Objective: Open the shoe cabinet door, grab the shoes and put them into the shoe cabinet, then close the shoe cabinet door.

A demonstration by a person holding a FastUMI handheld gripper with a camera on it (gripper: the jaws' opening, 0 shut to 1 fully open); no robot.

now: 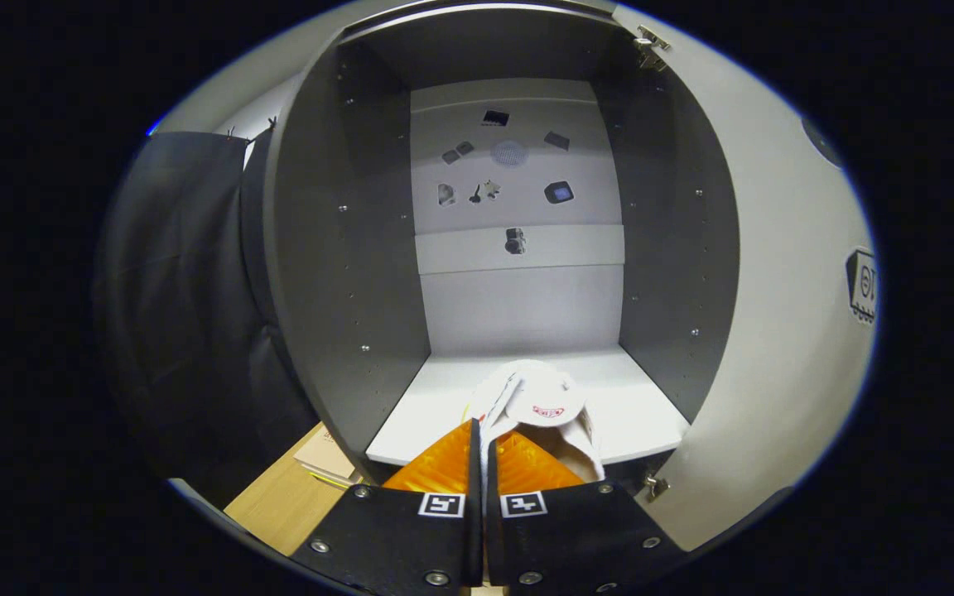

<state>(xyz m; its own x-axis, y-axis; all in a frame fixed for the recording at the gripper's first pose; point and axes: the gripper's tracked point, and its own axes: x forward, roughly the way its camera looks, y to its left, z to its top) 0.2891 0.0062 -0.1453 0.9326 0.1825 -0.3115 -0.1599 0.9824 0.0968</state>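
- The gripper [481, 439] has its orange fingers [436, 468] pressed nearly together, pinching the white shoe's [539, 406] collar edge between them.
- The shoe hangs just past the front lip of the cabinet floor [444, 397], at 12 o'clock from the fingers.
- Bare floor lies at 11 and 1 o'clock.
- The cabinet door [775, 331] stands open at 3 o'clock.
- The wooden bench [286, 497] shows at 9 o'clock.
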